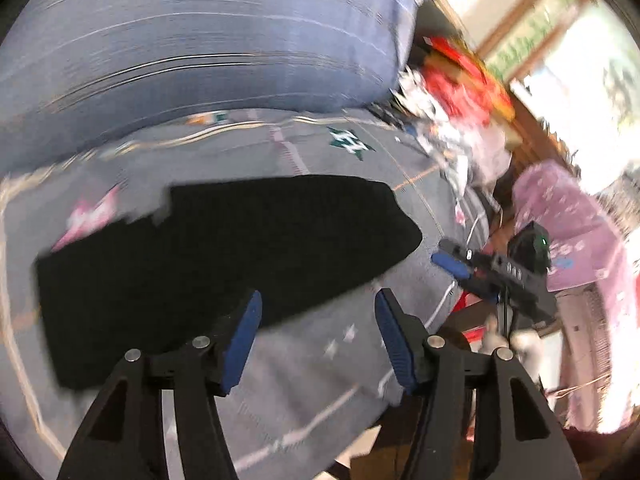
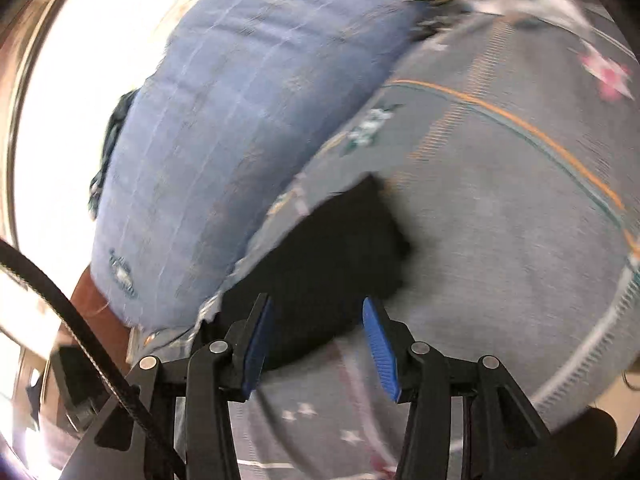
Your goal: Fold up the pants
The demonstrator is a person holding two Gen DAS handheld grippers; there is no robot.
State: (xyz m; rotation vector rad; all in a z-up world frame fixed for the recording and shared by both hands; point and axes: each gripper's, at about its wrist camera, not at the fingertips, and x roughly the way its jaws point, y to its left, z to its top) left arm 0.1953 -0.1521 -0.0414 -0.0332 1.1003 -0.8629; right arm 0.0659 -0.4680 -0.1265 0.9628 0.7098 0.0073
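Black pants (image 1: 208, 252) lie folded in a flat rectangle on a grey patterned bedspread (image 1: 320, 380). My left gripper (image 1: 318, 332) is open and empty, hovering just above the pants' near edge. The right gripper shows in the left wrist view (image 1: 460, 264) beyond the pants' right end. In the right wrist view the pants (image 2: 320, 272) lie just ahead of my right gripper (image 2: 318, 344), which is open and empty above their near edge. Both views are motion-blurred.
A big blue-grey pillow (image 1: 200, 40) (image 2: 224, 128) lies along the far side of the bed. Red and white clutter (image 1: 452, 92) and a pink cover (image 1: 572, 232) stand past the bed's right edge. A black cable (image 2: 80, 332) crosses the right wrist view.
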